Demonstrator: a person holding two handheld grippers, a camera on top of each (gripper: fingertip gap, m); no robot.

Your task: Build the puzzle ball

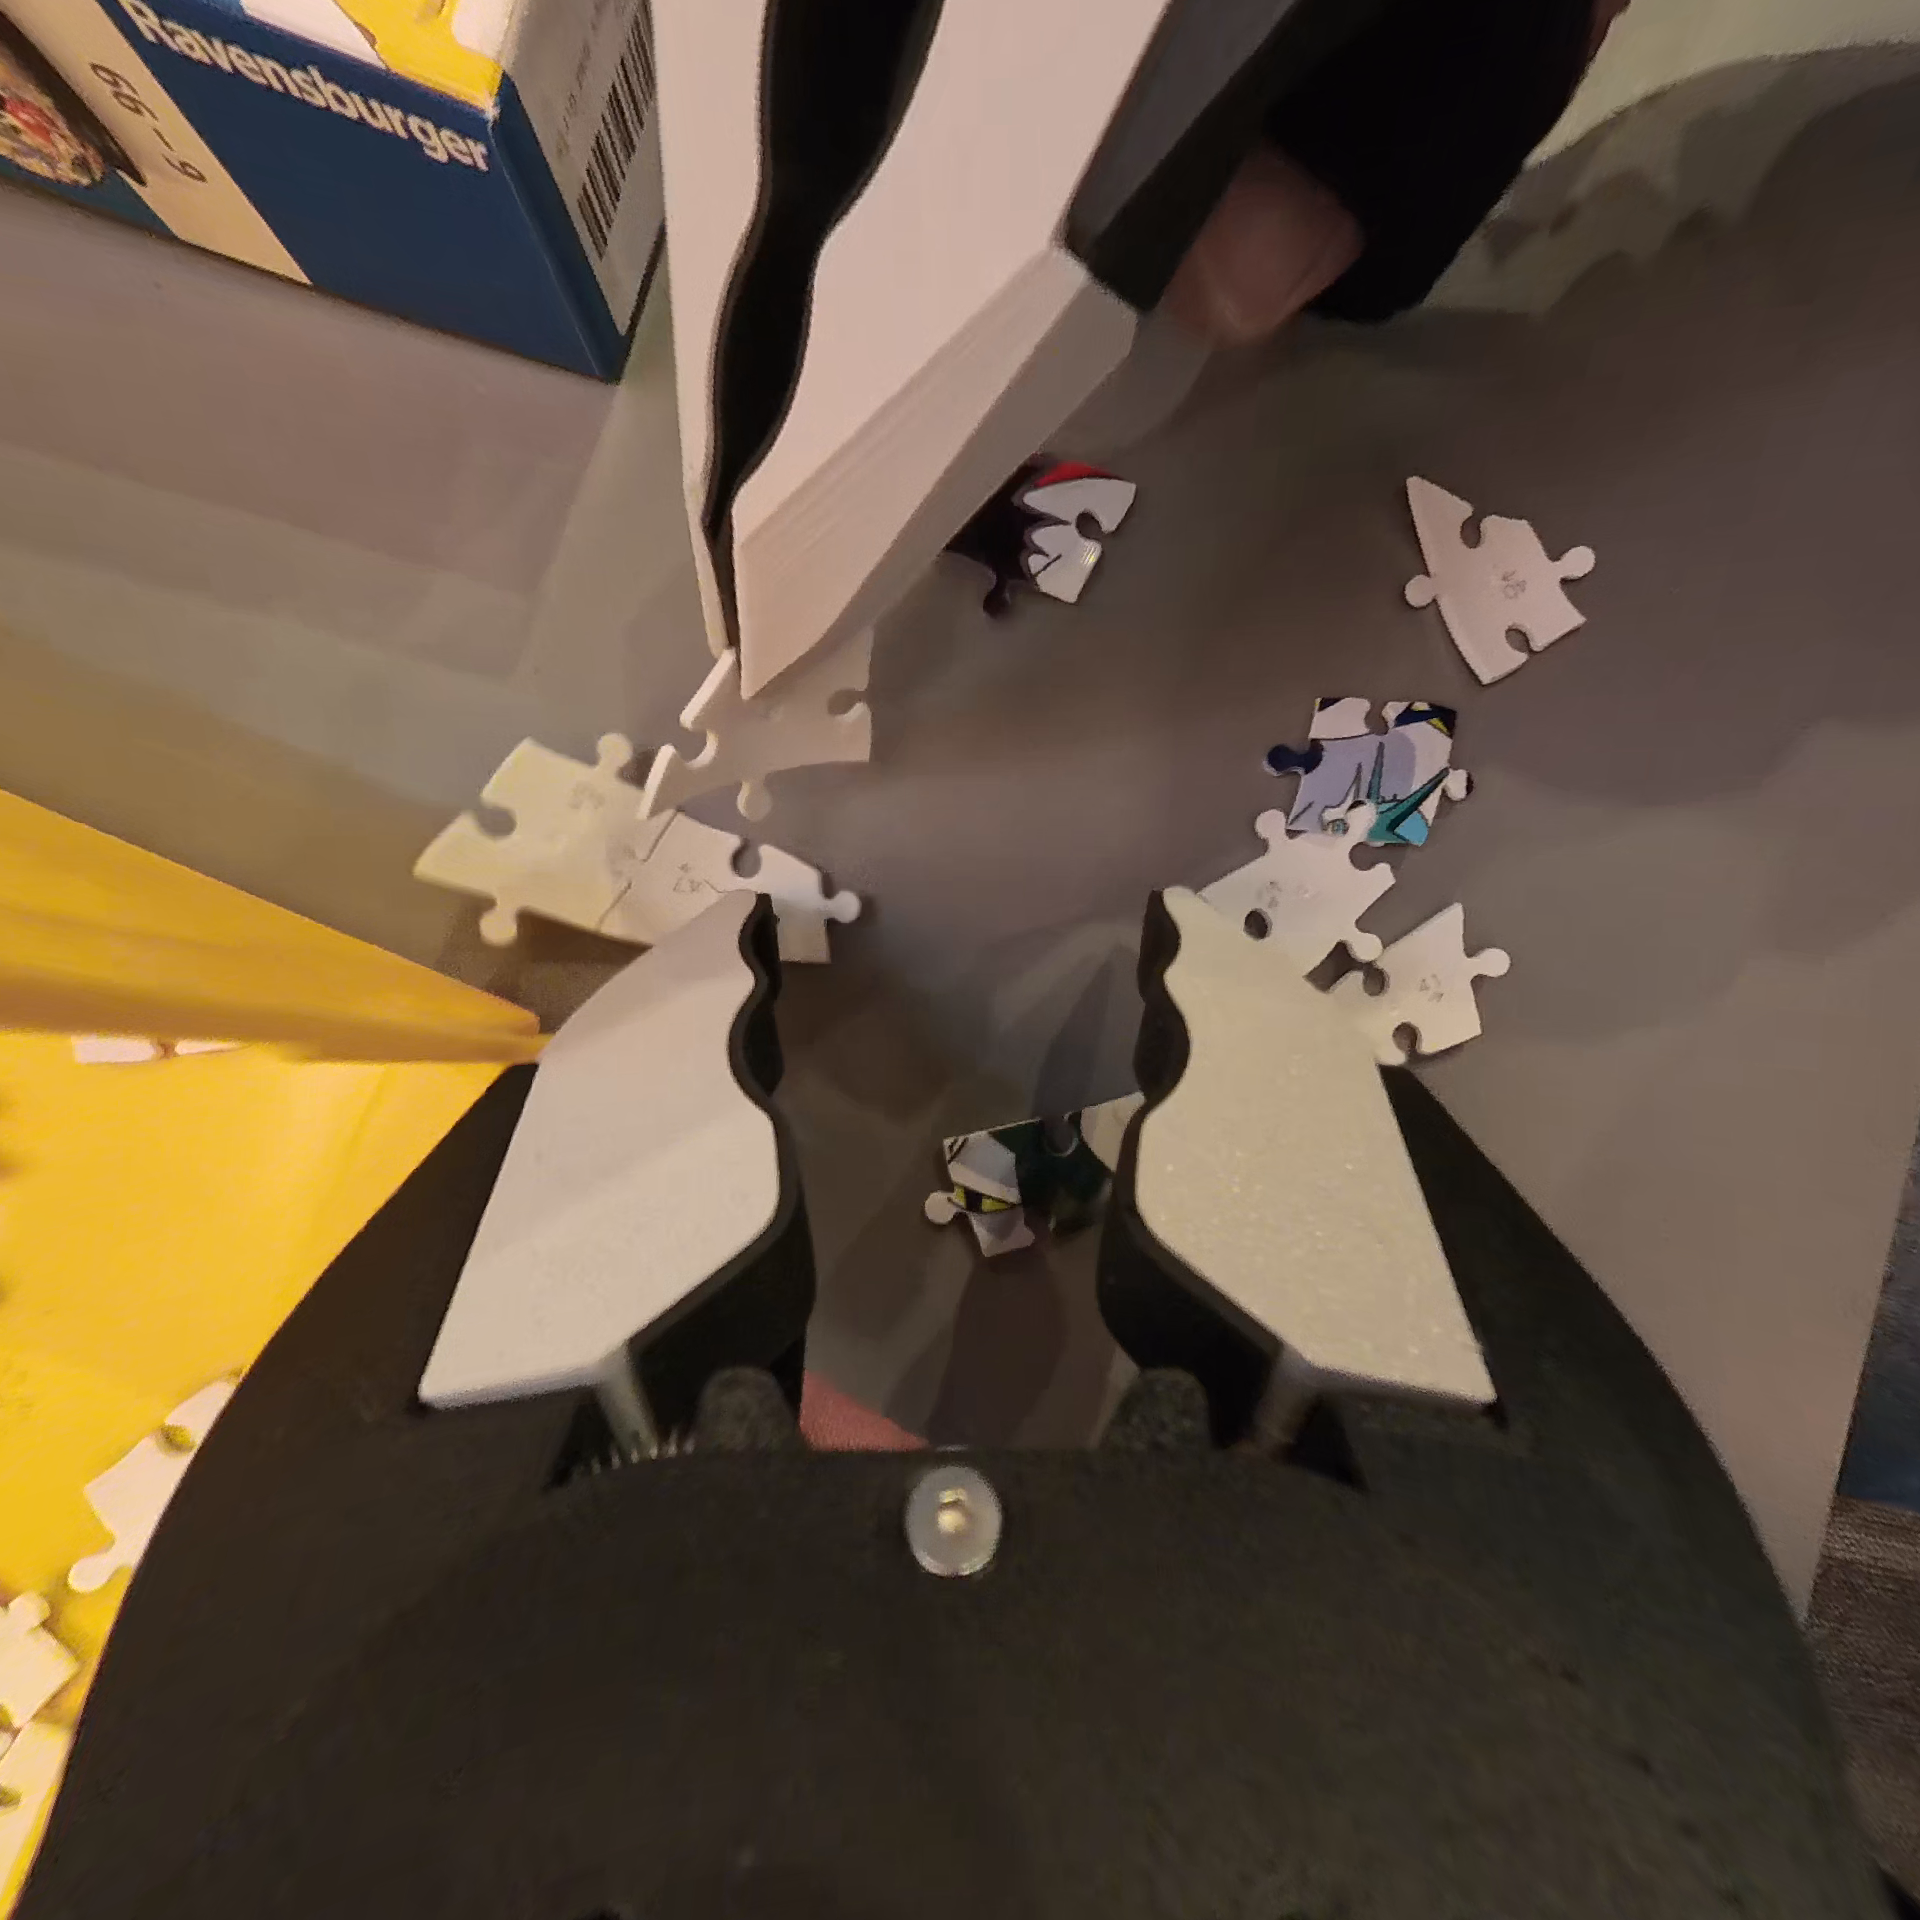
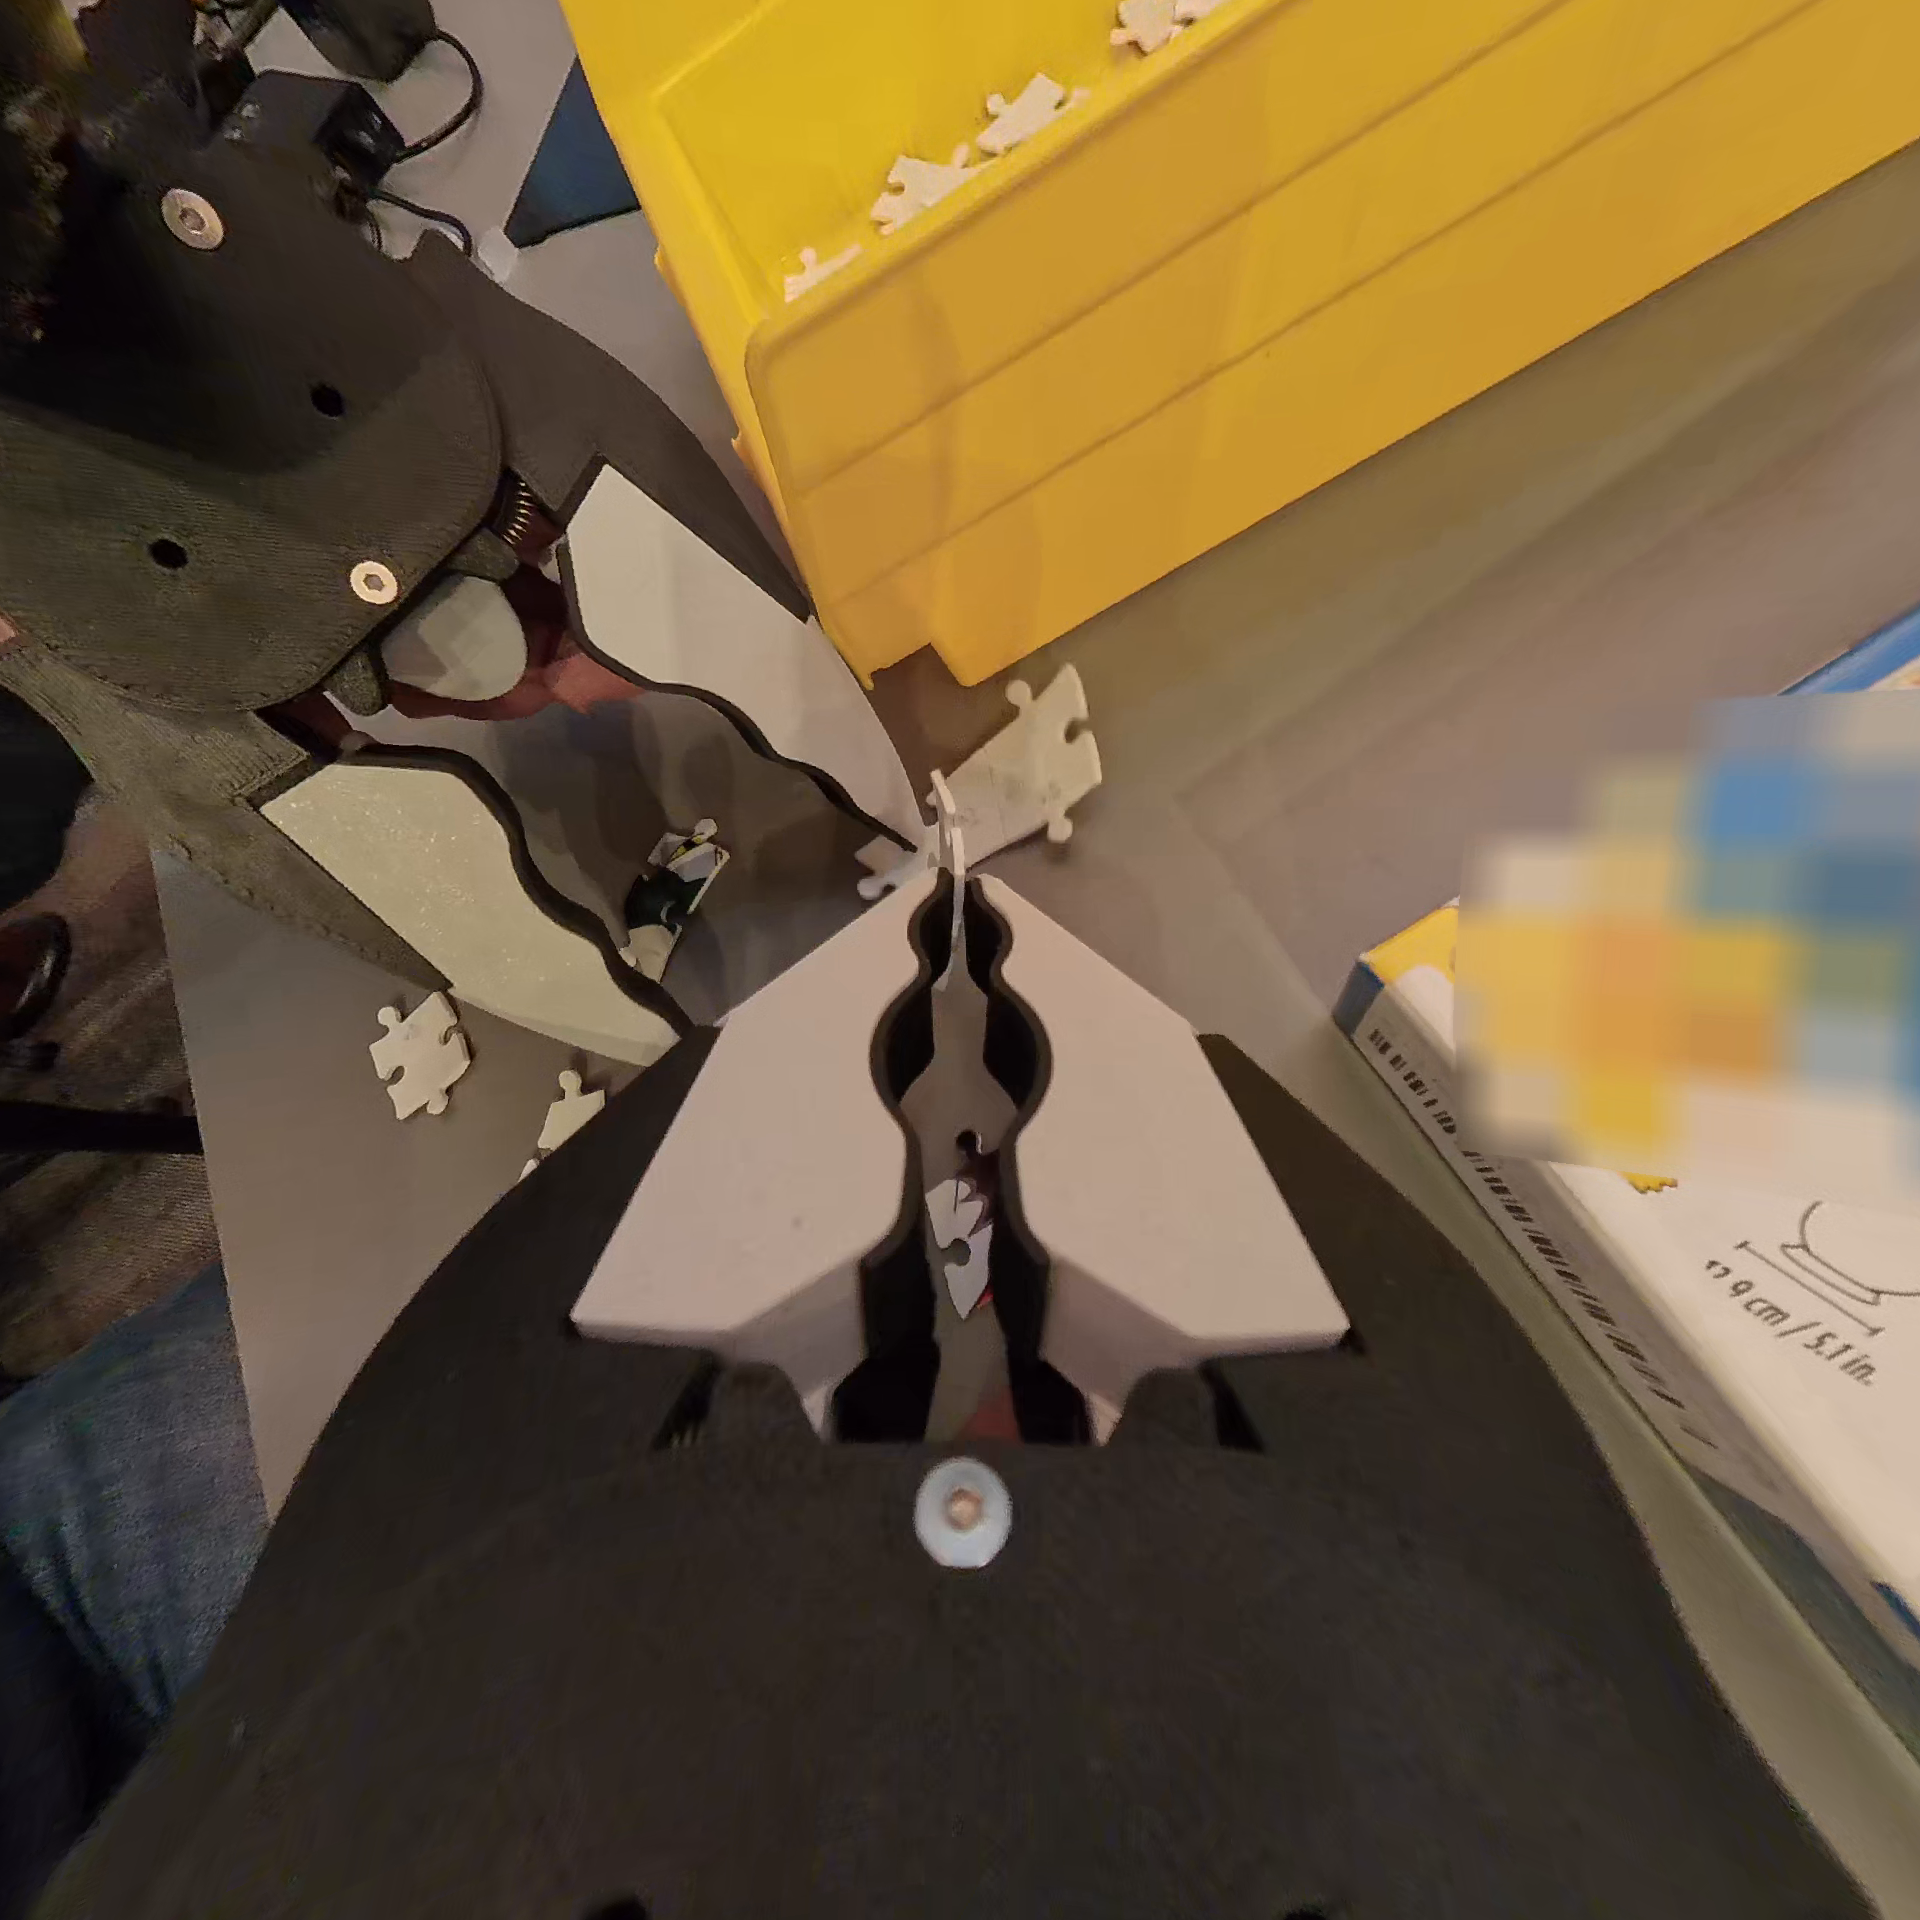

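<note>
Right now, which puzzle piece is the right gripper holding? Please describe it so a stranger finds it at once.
Start at the yellow bin on the grey table. Just in front of its near corner two joined white pieces lie flat. The held piece is directly above them, pinched in the right gripper, the only piece lifted off the table.

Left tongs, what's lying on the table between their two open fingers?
One printed-side-up colourful puzzle piece lies on the grey table between the open left tongs, shown in the left wrist view.
</note>
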